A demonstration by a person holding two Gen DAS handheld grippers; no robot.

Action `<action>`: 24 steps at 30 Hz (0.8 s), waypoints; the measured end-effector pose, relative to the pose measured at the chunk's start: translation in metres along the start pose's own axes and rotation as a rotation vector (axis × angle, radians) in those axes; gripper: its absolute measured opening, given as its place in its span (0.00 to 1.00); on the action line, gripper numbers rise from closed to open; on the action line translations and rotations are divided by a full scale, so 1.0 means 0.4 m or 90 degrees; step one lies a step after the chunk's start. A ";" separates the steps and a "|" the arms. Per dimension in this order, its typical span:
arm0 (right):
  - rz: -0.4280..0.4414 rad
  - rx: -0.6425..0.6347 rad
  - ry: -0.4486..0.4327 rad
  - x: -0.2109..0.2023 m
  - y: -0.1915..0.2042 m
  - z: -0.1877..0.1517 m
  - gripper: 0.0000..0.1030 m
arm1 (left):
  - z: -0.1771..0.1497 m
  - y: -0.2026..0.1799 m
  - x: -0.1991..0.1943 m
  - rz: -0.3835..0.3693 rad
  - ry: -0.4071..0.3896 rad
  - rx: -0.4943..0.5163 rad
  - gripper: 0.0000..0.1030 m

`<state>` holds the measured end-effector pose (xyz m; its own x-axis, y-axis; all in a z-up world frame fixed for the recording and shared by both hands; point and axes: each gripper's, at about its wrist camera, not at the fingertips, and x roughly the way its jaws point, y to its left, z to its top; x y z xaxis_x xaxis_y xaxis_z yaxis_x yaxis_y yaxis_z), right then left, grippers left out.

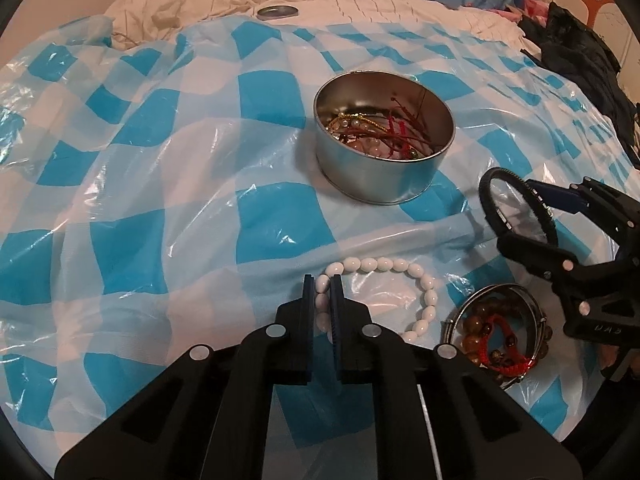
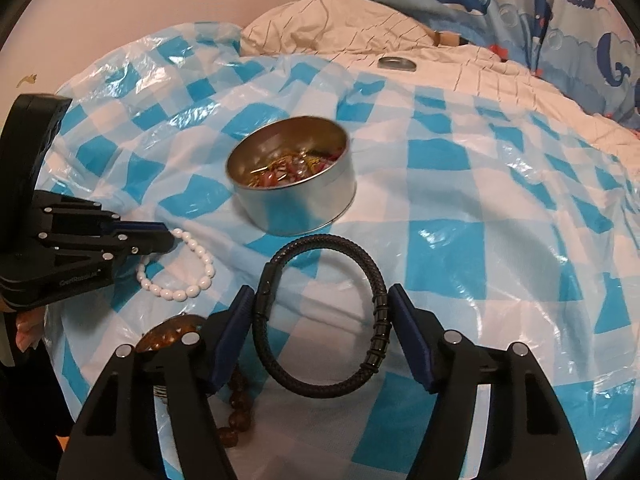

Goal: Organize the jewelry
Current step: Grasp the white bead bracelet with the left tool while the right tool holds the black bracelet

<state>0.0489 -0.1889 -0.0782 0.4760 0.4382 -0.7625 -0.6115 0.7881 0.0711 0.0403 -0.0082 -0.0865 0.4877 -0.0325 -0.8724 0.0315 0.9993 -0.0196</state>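
Note:
My left gripper is shut on the left side of a white bead bracelet, which lies on the checked sheet. In the right wrist view the same gripper comes in from the left, onto the white bracelet. My right gripper is shut on a black braided bracelet, one pad pressing each side of the loop. From the left wrist view, the right gripper holds that black loop just right of the tin. A round metal tin holds red cords, gold chains and beads.
A pile of brown bead bracelets with a metal bangle lies near both grippers. The tin's lid rests on the white quilt behind. Blue-and-white checked plastic sheet covers the bed. Dark clothing lies far right.

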 end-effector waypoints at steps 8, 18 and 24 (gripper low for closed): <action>-0.020 0.006 0.025 0.036 -0.013 -0.012 0.66 | -0.003 -0.022 0.021 0.002 0.019 0.022 0.07; -0.002 0.021 -0.005 0.057 -0.029 -0.038 0.67 | -0.005 -0.056 0.049 0.046 0.010 0.019 0.09; -0.006 0.029 -0.024 0.047 -0.030 -0.044 0.71 | -0.017 -0.057 0.047 0.049 -0.010 0.014 0.10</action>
<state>0.0539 -0.1977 -0.1049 0.5055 0.4453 -0.7390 -0.5773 0.8111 0.0939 0.0429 -0.0315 -0.1056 0.5035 0.0434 -0.8629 0.0132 0.9982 0.0580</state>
